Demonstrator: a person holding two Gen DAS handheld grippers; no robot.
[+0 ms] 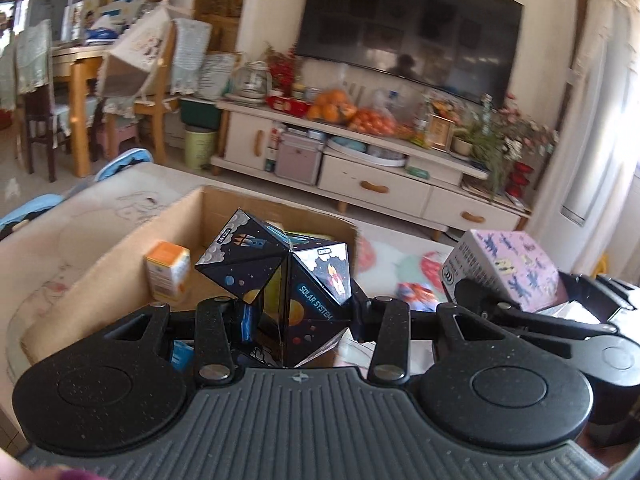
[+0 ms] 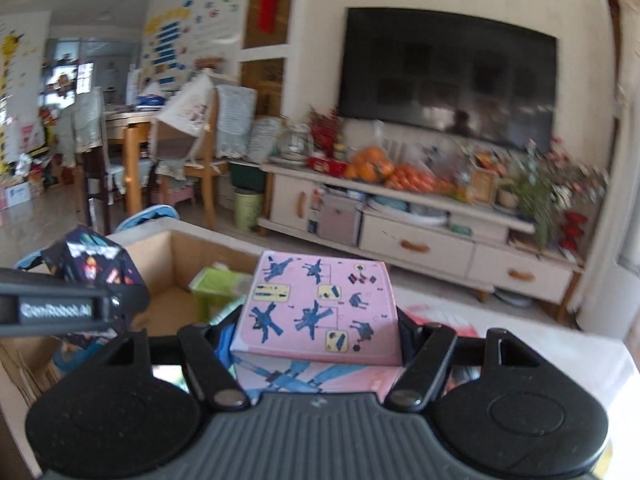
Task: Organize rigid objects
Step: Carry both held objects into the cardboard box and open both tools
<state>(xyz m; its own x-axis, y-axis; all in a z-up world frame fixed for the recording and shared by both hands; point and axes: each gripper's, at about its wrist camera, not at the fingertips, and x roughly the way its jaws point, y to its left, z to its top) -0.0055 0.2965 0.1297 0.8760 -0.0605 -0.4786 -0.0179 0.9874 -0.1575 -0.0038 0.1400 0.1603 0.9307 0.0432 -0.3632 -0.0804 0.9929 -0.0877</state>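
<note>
The dark puzzle cube [image 1: 280,280], printed with rockets, planets and the words "SOLAR SYSTEM", sits clamped between the fingers of the left gripper [image 1: 298,312], held up in the air above the near part of a cardboard box [image 1: 120,256]. Its folded faces stand at angles, one point sticking up to the left. From the right wrist view the same cube [image 2: 94,268] shows at the left edge, above the box's left side.

The pink box [image 2: 320,304], printed with blue figures like building steps, is clamped between the fingers of the right gripper [image 2: 320,340], its top face tilted toward the camera. In the left wrist view it [image 1: 508,268] hangs to the right of the cube, well apart from it and outside the cardboard box.

Inside the cardboard box [image 2: 168,272] a small orange and white carton [image 1: 168,274] stands near the left wall, and a green packet [image 2: 214,288] lies further in. The cardboard box rests on a pale cushioned surface [image 1: 92,216].

Beyond it stands a cream TV cabinet [image 2: 420,240] loaded with oranges [image 2: 372,168] and flowers, with a dark television [image 2: 448,72] on the wall above. Wooden chairs [image 2: 192,148] with cloth covers stand to the left by a table.
</note>
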